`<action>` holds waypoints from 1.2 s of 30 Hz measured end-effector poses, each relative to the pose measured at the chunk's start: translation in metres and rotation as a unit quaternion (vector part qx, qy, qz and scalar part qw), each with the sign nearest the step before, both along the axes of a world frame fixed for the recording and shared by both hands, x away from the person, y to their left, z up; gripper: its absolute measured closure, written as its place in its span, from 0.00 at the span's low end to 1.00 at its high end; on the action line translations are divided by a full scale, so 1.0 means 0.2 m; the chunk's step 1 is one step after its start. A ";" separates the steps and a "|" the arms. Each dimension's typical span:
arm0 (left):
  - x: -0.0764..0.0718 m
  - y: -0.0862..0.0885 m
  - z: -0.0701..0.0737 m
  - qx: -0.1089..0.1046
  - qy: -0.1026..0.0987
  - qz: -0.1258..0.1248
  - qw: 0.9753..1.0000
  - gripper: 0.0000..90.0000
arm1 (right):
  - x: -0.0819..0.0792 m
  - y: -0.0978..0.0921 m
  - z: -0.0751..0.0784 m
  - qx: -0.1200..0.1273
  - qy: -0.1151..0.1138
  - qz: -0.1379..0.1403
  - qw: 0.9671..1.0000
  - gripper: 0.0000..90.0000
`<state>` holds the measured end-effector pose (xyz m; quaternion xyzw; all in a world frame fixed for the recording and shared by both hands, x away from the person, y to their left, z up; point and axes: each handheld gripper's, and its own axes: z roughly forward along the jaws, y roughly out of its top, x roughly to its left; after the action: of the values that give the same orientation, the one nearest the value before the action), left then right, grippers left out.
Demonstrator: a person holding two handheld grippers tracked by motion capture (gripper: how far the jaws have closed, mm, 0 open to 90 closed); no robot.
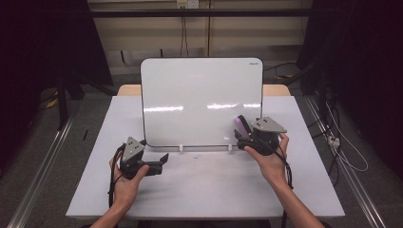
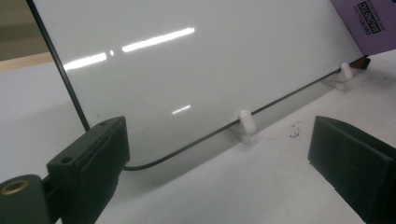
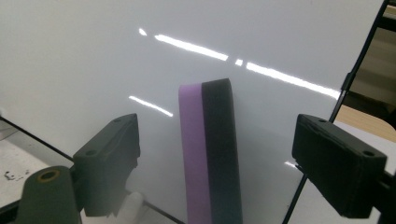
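Left gripper [image 1: 159, 164] low over the desk [image 1: 204, 190], just off the lower left corner of the whiteboard [image 1: 199, 99]. Fingers [image 2: 93, 158] wide apart, nothing between them — bare desk and the board's bottom edge seen through the gap in the left gripper view. Held in the left hand [image 1: 126, 183], forearm entering from the bottom edge.

Whiteboard upright at mid-desk, leaning slightly back, surface blank apart from reflected ceiling lights. Black rim along the left and bottom edges. Bottom edge seated in two small white clips [image 1: 181, 148] resting on the desk. A few dark specks on the desk near the clips.

Eraser [image 3: 212, 154] against the board face near the lower right corner, standing on its narrow side — purple body on the left, black felt layer on the right as seen in the right gripper view. Printed label on the purple face visible in the left gripper view, too small to read fully.

Right gripper [image 1: 242, 137] at the board's lower right corner, held in the right hand [image 1: 271, 161]. Fingers [image 3: 109, 158] spread wide, one on each side of the eraser, clear gaps on both sides, no contact with it. Grey three-cornered plate on top of each gripper.
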<state>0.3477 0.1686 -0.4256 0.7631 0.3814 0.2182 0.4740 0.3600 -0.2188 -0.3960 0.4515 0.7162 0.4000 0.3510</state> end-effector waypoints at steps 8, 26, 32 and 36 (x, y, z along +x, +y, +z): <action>0.01 0.01 0.02 0.003 0.006 0.004 1.000 0.06 | -0.06 -0.07 -0.01 0.033 0.009 0.022 0.999 0.06; -0.03 0.09 0.03 0.013 0.004 0.018 1.000 0.07 | -0.24 -0.23 -0.05 0.115 0.035 0.035 0.992 0.04; -0.06 0.12 0.03 0.013 0.005 0.021 1.000 0.07 | -0.30 -0.28 -0.07 0.121 0.032 0.023 0.992 0.04; -0.09 0.14 0.03 0.011 0.009 0.026 1.000 0.07 | -0.34 -0.31 -0.10 0.122 0.033 0.014 0.992 0.05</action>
<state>0.3304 0.1972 -0.4204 0.7602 0.4028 0.2279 0.4559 0.2928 -0.2801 -0.4162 0.4941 0.6794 0.4739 0.2640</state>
